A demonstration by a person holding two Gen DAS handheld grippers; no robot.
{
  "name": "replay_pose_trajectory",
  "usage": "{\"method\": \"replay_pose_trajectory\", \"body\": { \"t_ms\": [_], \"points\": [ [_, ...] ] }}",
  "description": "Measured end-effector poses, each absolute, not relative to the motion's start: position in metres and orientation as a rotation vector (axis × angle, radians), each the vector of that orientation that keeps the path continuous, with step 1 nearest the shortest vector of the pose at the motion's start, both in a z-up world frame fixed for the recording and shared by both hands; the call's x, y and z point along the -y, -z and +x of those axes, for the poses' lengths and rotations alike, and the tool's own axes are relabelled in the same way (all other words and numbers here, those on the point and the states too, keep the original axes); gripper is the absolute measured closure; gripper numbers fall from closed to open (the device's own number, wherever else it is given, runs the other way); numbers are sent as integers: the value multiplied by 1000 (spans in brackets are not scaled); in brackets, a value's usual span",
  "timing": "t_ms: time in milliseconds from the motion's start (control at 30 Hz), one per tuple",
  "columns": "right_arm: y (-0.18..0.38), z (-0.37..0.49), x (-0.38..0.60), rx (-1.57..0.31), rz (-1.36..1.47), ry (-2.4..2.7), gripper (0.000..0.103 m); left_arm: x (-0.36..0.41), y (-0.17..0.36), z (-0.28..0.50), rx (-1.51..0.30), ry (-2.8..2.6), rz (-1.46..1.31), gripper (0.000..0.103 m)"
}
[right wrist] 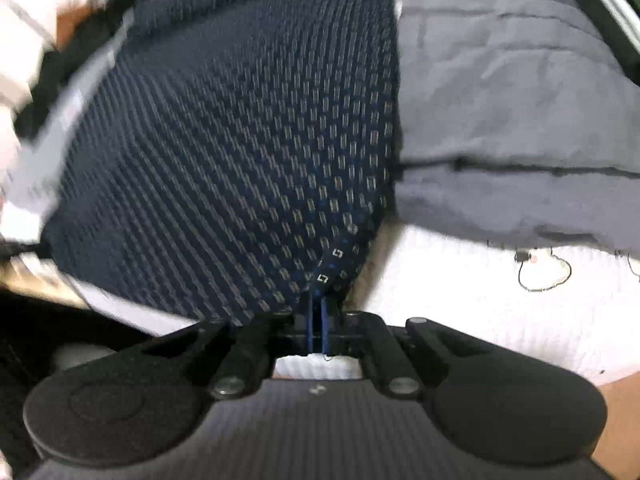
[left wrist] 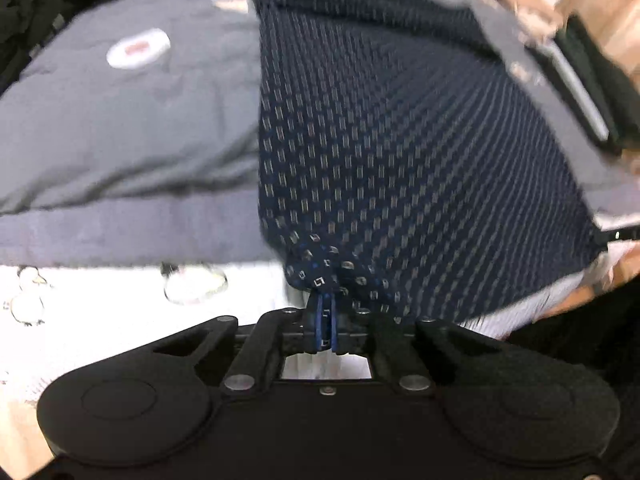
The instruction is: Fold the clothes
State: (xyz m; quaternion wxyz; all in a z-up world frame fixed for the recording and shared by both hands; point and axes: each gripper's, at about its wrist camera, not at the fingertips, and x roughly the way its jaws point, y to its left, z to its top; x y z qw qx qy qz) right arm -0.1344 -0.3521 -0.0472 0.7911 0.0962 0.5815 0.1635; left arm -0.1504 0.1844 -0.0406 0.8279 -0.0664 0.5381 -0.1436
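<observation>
Bare grey quilt (left wrist: 120, 128) beside garment (left wrist: 400, 140)

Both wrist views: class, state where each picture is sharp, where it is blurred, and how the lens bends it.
Left wrist view: left gripper and pinched patterned garment corner sharp; pattern streaks toward the right edge; grey quilt soft, its edge bowed. Right wrist view: right gripper crisp; garment smears leftward; white cover bright, nearly washed out.

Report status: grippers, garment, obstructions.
Left gripper shut on navy patterned garment. Right gripper shut on its other corner. Garment spread over grey quilt. Nothing blocking.
</observation>
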Motion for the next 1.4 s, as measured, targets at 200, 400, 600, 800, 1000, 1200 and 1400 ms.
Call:
{"method": "replay_pose_trajectory", "body": {
  "t_ms": [200, 400, 600, 800, 1000, 1200, 1400],
  "points": [
    [11, -119, 379, -1067, 439, -339, 100, -197, 4, -133, -998, 273, -235, 99],
    [-4, -72, 398, -898, 610, -300, 101, -204, -18, -95, -871, 240, -314, 99],
    [6, -22, 408, -803, 706, -242, 103, -198, -22, -43, -805, 223, -339, 99],
    [20, 21, 408, -766, 696, -187, 103, -195, -3, 3, -776, 210, -374, 100],
    [41, 31, 393, -789, 523, -191, 100, -184, 21, 22, -792, 182, -361, 99],
    [40, 25, 376, -793, 366, -231, 95, -178, 14, 18, -755, 221, -337, 82],
    [35, 11, 354, -812, 148, -289, 69, -172, 12, 12, -756, 231, -245, 77]
  ]
}}
